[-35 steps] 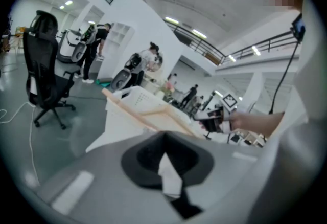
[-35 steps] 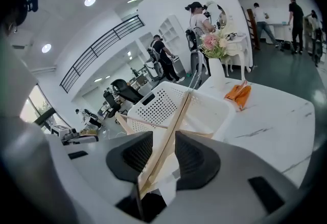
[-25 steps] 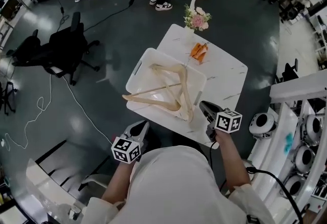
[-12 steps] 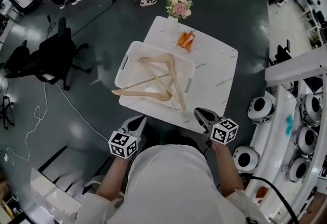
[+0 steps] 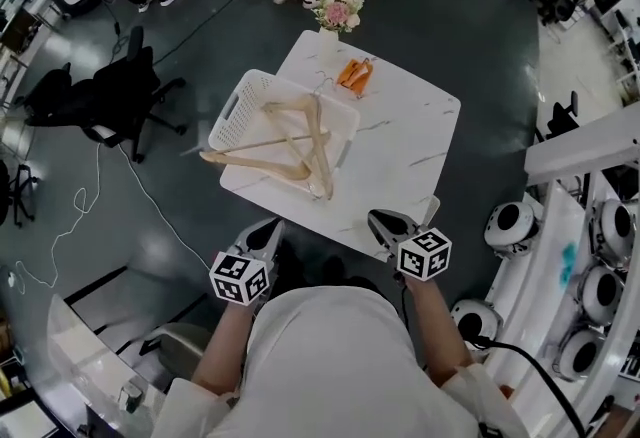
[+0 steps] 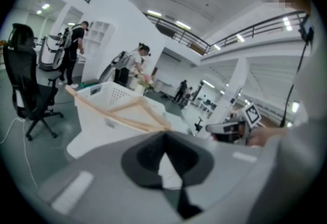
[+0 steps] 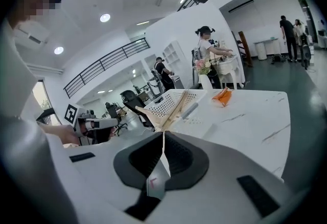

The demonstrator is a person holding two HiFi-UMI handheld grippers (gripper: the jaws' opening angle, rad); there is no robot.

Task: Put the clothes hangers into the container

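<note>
Because the hangers (image 5: 290, 151) are longer than the basket (image 5: 232, 106), they lie crossed in it, ends poking over the rim. The task looks done, so both grippers hang off the table's (image 5: 410, 146) near edge: left gripper (image 5: 270, 226) closed, empty; right gripper (image 5: 380, 220) jaws have just been closing, nothing between them.

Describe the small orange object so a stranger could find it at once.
Look at the white marble table on the dark floor. At its far corner stands a flower vase; the orange object lies just in front of it, the only orange thing there.
</note>
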